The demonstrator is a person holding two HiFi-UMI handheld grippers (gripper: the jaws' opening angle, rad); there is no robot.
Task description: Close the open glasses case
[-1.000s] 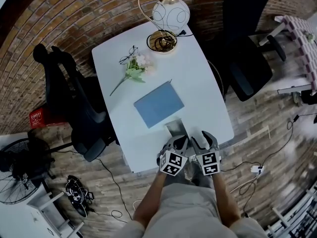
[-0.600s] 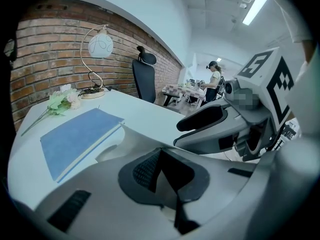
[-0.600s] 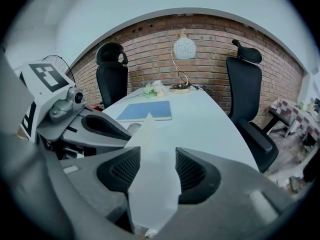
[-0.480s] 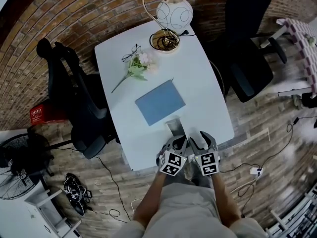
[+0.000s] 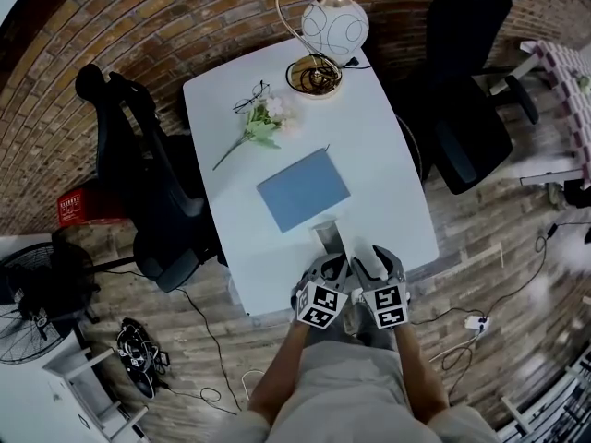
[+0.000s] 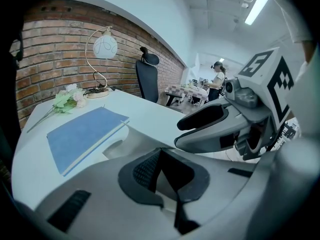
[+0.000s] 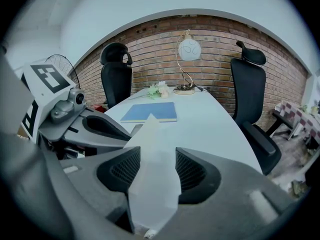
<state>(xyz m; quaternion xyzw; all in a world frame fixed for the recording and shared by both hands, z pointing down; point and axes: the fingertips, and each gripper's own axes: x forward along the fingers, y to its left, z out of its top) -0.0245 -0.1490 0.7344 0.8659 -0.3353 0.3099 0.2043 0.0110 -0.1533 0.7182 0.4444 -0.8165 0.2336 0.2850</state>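
left hand-held gripper [image 5: 327, 266], jaws seemingly together, beside right hand-held gripper [image 5: 375, 258], jaws on the glasses case [image 7: 151, 184]

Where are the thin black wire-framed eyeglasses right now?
Head view: the eyeglasses lie on the white table's far left corner, beside the pale flower sprig, left of the gold lamp base.

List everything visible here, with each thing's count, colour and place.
rectangular table: one, white, centre.
globe-shaded desk lamp: one, white shade, gold stand, table's far end.
wire-framed glasses: one pair, dark, left of the lamp.
artificial flower sprig: one, pink and green, beside the glasses.
flat notebook: one, blue, mid-table.
open folding glasses case: one, pale grey, table's near edge.
high-backed office chairs: two, black, flanking the table.
floor fan: one, black, lower left.
left gripper: one, grey, jaws together, empty.
right gripper: one, grey, jaws on the case's flap.
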